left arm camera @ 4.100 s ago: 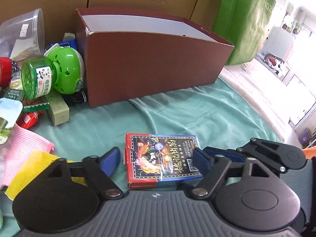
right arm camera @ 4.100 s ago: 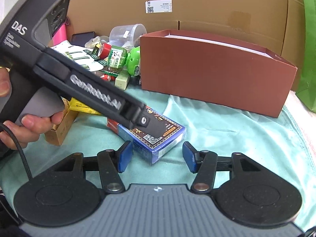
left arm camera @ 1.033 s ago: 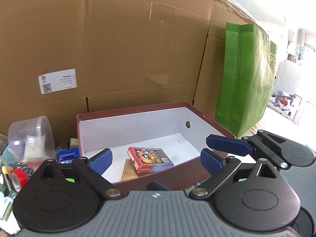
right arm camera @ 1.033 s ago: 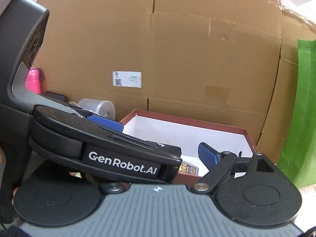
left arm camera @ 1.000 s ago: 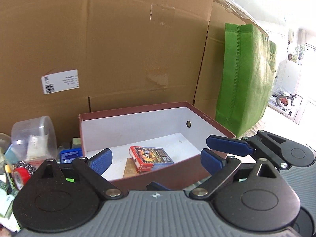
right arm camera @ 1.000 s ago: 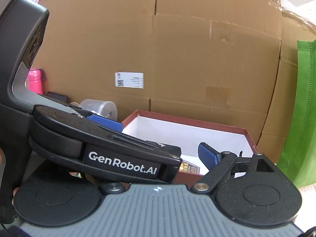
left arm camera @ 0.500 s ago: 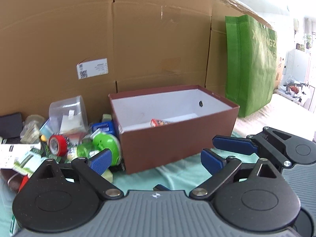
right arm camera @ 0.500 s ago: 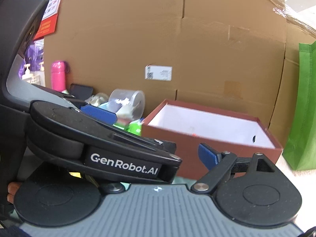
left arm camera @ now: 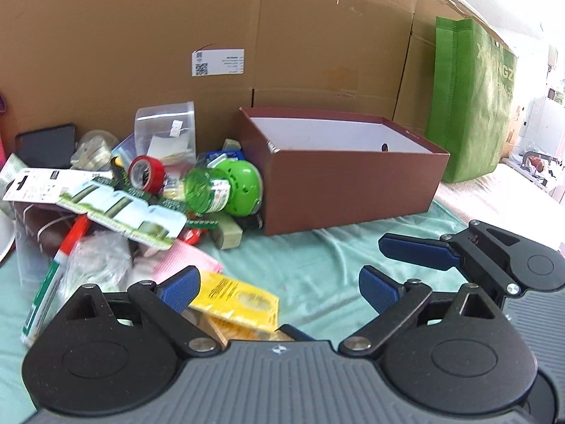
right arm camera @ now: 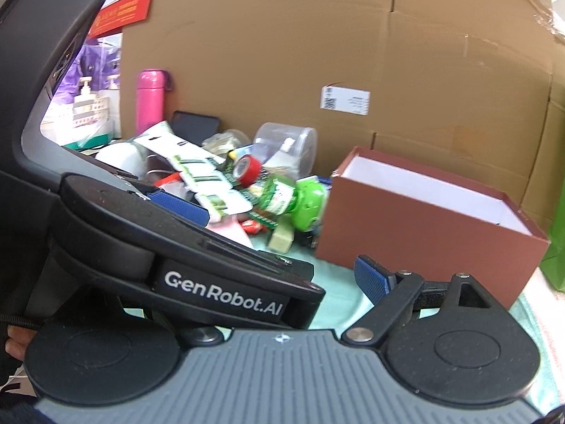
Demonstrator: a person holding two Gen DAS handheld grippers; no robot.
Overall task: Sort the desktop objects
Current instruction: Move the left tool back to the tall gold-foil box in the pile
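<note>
1. The left gripper (left arm camera: pixel 279 288) hangs low over the mint-green cloth (left arm camera: pixel 317 258) with its blue pads (left arm camera: pixel 178 286) spread wide and nothing between them.
2. Directly under and ahead of its left pad lies a yellow packet (left arm camera: pixel 236 300), flat, its long axis running from near-left to far-right.
3. The right gripper (right arm camera: pixel 275 258) is partly hidden: in its own view the body of the left gripper covers its left finger, so only the right blue pad (right arm camera: pixel 370 275) shows. In the left view both of its blue pads show at the right edge with a gap between them, holding nothing.
4. Bare cloth lies between the grippers and the box, the widest free strip on the table.
5. Left of that strip is the pile still to sort. A pink cloth (left arm camera: pixel 176 258) touches the yellow packet, and a card of green-and-white sachets (left arm camera: pixel 106 208) lies across the heap.
6. A green bottle (left arm camera: pixel 208 192) lies on its side, with its base pointing near-left. Its domed green cap (left arm camera: pixel 243 187) is just beside the box's left wall.
7. A red tape roll (left arm camera: pixel 146 173) stands on edge behind it. A clear plastic tub (left arm camera: pixel 166 134) is tipped over farther back.
8. The brown cardboard box (left arm camera: pixel 353 190) stands open-topped with a white interior, its long axis running left to right. Its contents are hidden by the near wall.
9. Large cardboard cartons (left arm camera: pixel 247 35) close off the back, and a green fabric bag (left arm camera: pixel 469 99) stands to the right of the box.
</note>
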